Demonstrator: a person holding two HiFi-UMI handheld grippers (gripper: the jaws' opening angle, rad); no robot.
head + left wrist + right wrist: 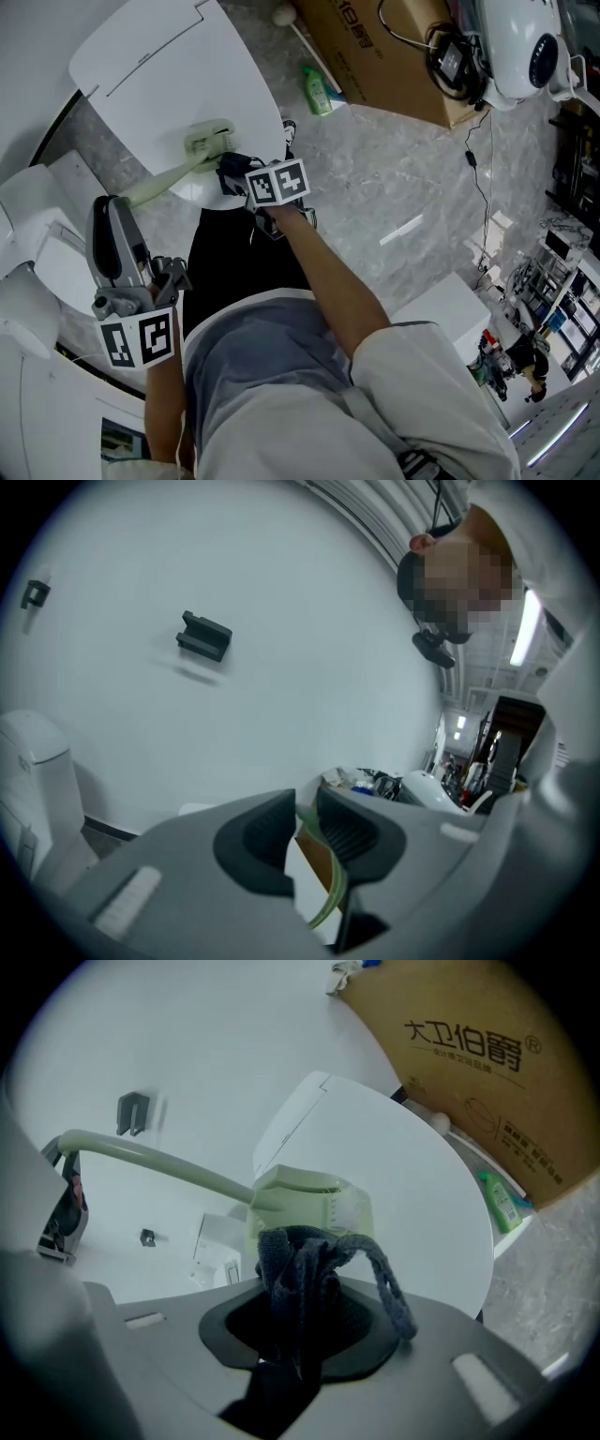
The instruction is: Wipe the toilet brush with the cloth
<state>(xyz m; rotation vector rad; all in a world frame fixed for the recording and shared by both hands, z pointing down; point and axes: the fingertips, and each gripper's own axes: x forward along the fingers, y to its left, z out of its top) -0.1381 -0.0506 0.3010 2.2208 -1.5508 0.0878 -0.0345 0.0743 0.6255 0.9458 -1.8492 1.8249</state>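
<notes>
Jaws of the right gripper (302,1327) clamp the cloth (298,1265) beside the toilet brush (305,1199).

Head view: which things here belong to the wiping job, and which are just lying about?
In the job:
- toilet brush, handle clamped in the left tongs
- dark cloth, held in the right tongs, at the brush head

Lying about:
- cardboard box
- green bottle
- white appliance
- black cable
</notes>
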